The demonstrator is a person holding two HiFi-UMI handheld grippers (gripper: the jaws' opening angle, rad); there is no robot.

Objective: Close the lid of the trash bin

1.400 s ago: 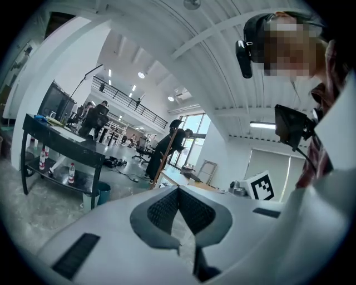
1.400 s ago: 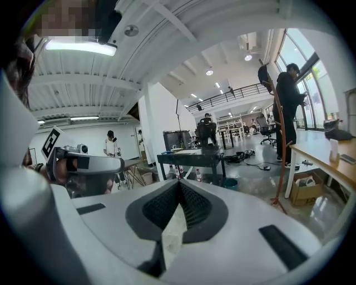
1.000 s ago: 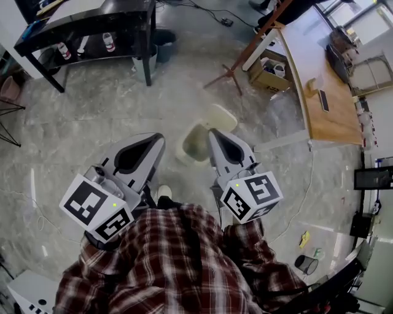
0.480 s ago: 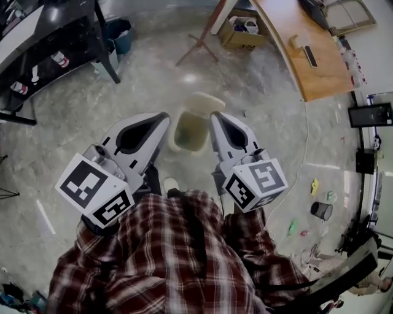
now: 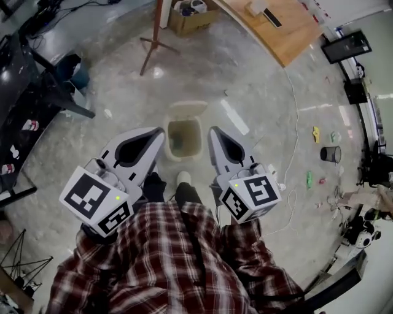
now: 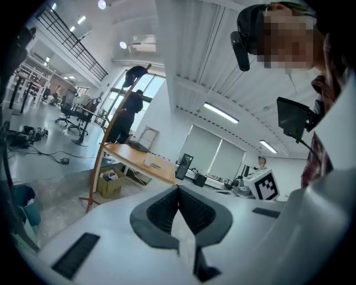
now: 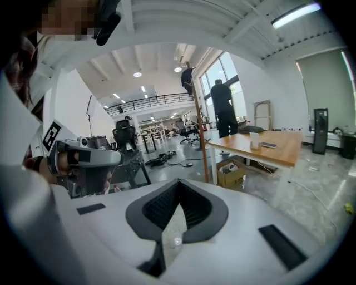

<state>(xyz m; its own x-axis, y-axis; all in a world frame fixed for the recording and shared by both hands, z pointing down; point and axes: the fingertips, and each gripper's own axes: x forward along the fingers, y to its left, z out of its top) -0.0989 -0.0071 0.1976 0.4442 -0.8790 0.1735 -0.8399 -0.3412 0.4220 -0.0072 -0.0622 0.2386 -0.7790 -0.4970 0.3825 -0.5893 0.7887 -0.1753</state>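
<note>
A cream trash bin (image 5: 184, 139) stands on the floor in the head view, its mouth open and its lid (image 5: 186, 110) tipped back on the far side. My left gripper (image 5: 157, 131) is just left of the bin, held well above the floor, jaws shut and empty. Just right of the bin, my right gripper (image 5: 211, 130) is at the same height, also shut and empty. Neither touches the bin. In the left gripper view my left gripper (image 6: 178, 187) shows its jaws meeting at the tip. The right gripper view shows my right gripper (image 7: 179, 183) the same way. The bin is in neither gripper view.
Beyond the bin are a tripod stand (image 5: 153, 38), a cardboard box (image 5: 190, 15) and a wooden table (image 5: 277, 26). A black table (image 5: 21, 76) and a blue bin (image 5: 75, 72) are at the left. A cable (image 5: 296, 126) and a black mesh basket (image 5: 330, 153) lie right.
The head view has swung round, so the bin now lies straight ahead between the two grippers. Both grippers keep the same shut pose in front of the person.
</note>
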